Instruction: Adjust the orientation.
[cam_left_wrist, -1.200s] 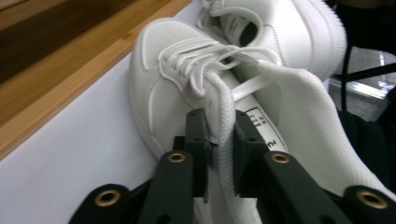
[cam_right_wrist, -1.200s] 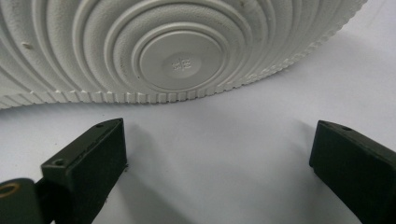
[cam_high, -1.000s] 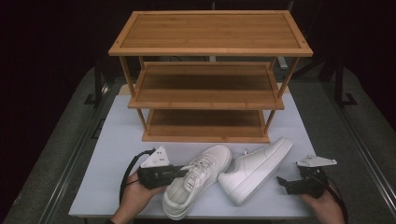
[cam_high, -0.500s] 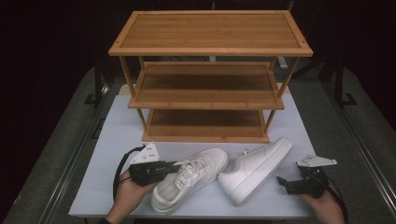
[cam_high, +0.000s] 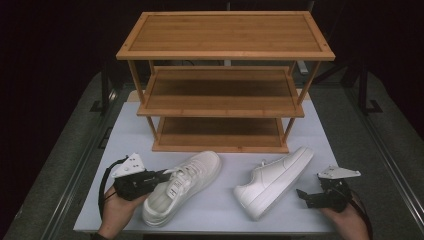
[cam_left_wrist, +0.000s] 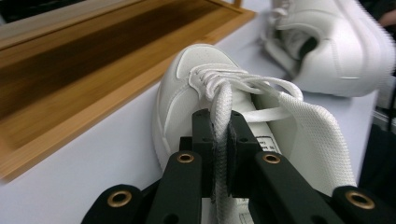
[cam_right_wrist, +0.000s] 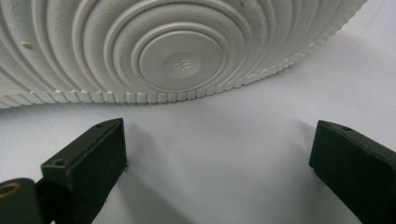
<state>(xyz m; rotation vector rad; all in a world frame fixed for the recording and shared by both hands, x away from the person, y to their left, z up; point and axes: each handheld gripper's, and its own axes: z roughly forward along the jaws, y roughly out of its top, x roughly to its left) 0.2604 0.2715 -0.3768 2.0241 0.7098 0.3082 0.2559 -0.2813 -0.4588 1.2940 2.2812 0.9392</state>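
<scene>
Sneaker (cam_high: 181, 186) on table (cam_high: 125, 135) before wooden rack (cam_high: 225, 80), left gripper (cam_high: 161, 176) pinching its lace (cam_left_wrist: 223, 116). Right gripper (cam_high: 303, 196) jaws apart near tipped second sneaker (cam_high: 272, 181). Risk: lace slips, shoe swings or drops in lifting.

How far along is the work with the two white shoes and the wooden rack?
Done: nothing is stowed; all three shelves of the rack are bare. In hand: the left tongs are shut on the tongue and laces of the left shoe, which sits upright on the table. Left: the right shoe lies on its side, sole toward the open right tongs, ungripped.
</scene>
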